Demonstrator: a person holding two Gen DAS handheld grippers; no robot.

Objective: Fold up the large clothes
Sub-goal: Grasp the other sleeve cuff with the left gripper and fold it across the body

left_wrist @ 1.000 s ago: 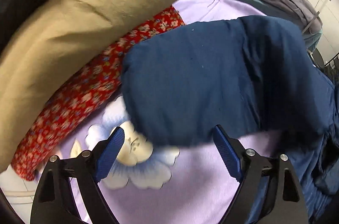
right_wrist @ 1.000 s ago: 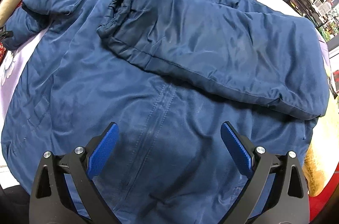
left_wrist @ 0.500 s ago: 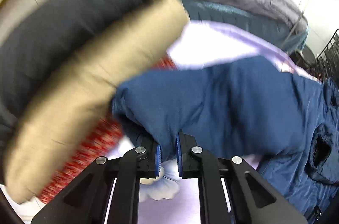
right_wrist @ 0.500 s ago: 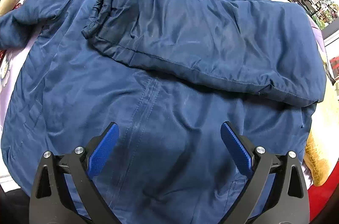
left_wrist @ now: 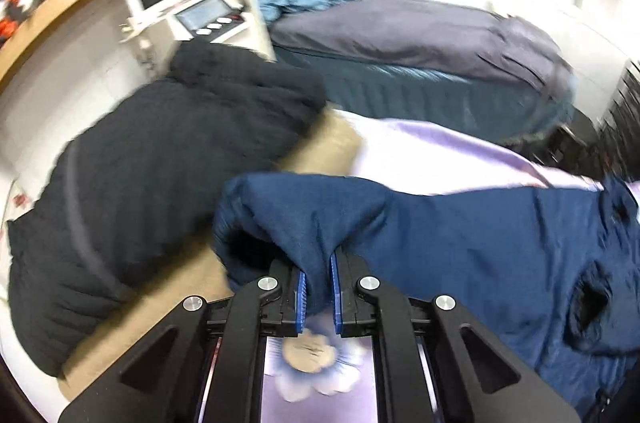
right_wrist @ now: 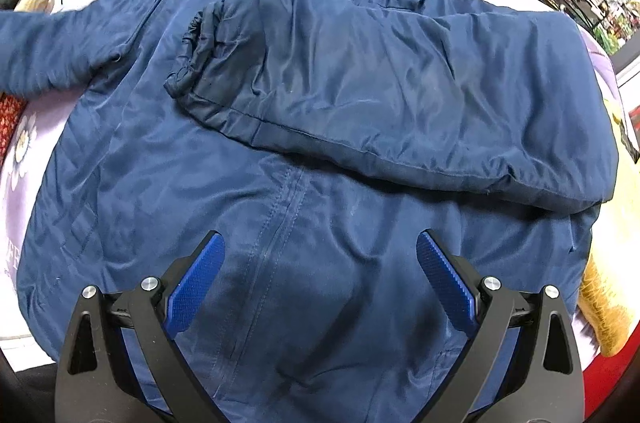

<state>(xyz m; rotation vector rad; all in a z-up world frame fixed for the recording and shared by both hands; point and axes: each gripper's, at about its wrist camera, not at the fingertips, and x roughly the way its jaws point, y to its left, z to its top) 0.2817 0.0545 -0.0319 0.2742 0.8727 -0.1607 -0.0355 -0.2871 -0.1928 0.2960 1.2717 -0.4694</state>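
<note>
The navy jacket (right_wrist: 320,151) lies front-up on the lilac bedsheet (left_wrist: 440,151), one sleeve already folded across its chest. The left gripper (left_wrist: 318,297) pinches the other sleeve's cuff (left_wrist: 288,219) — a second ago its jaws stood wide around it. Carry it high over the chest, then lay it flat. The right gripper (right_wrist: 320,287) hovers open above the hem.

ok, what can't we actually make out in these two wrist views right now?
- Left wrist view: motion blur smears the black puffy coat and tan garment beneath it.
- Left wrist view: the left gripper is shut on the navy jacket's sleeve cuff; the pinched fabric is hidden between the pads.
- Right wrist view: that sleeve runs off the left edge.
- Right wrist view: the open right gripper hides the jacket hem.
</note>
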